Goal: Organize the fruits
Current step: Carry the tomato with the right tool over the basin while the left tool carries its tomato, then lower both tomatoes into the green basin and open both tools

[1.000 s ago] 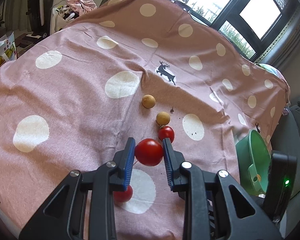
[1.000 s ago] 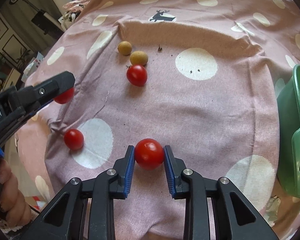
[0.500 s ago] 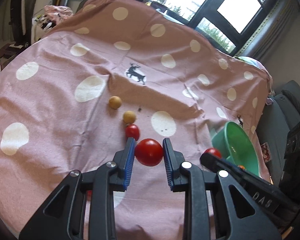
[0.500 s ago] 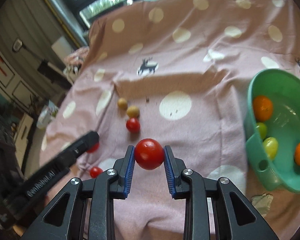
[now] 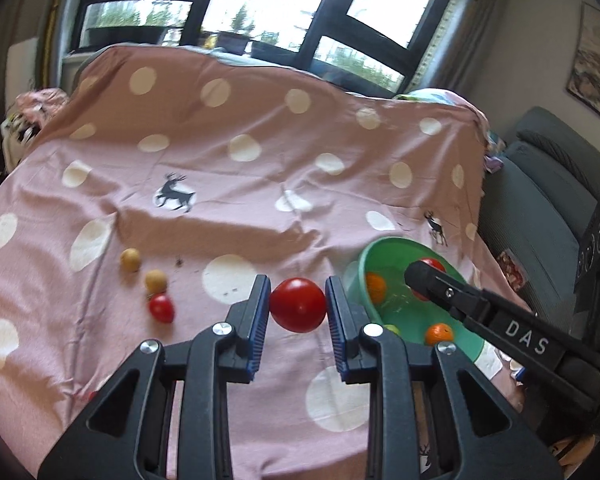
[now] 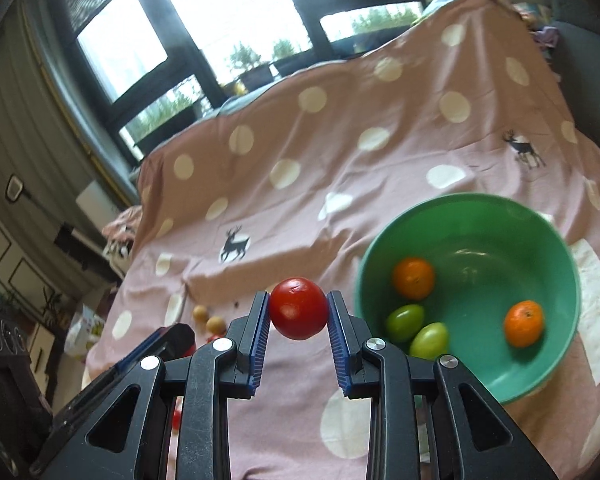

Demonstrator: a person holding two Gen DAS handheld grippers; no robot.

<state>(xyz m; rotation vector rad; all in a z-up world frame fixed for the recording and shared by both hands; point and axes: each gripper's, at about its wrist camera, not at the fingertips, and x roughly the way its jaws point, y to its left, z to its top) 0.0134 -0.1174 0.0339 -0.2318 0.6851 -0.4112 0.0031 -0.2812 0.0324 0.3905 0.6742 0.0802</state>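
Note:
My left gripper [image 5: 298, 306] is shut on a red tomato [image 5: 297, 305], held above the cloth left of the green bowl [image 5: 356, 276]. My right gripper [image 6: 299, 309] is shut on another red tomato [image 6: 299, 308], left of the green bowl [image 6: 540, 368]. In the left wrist view the right gripper reaches over the bowl with its tomato [image 5: 432, 266]. The bowl holds two oranges [image 6: 414, 278] and two green fruits [image 6: 405, 317]. On the cloth lie a small red tomato [image 5: 162, 308] and two tan round fruits [image 5: 156, 280].
The table is covered by a pink cloth with white dots [image 5: 240, 184]. A grey sofa [image 5: 548, 200] stands to the right and windows at the back. White paper [image 6: 596, 300] lies beside the bowl. Another small red fruit [image 6: 176, 418] lies low on the cloth.
Both grippers have lifted and moved right toward the green bowl, each still holding its tomato. The right gripper now hangs over the bowl's rim.

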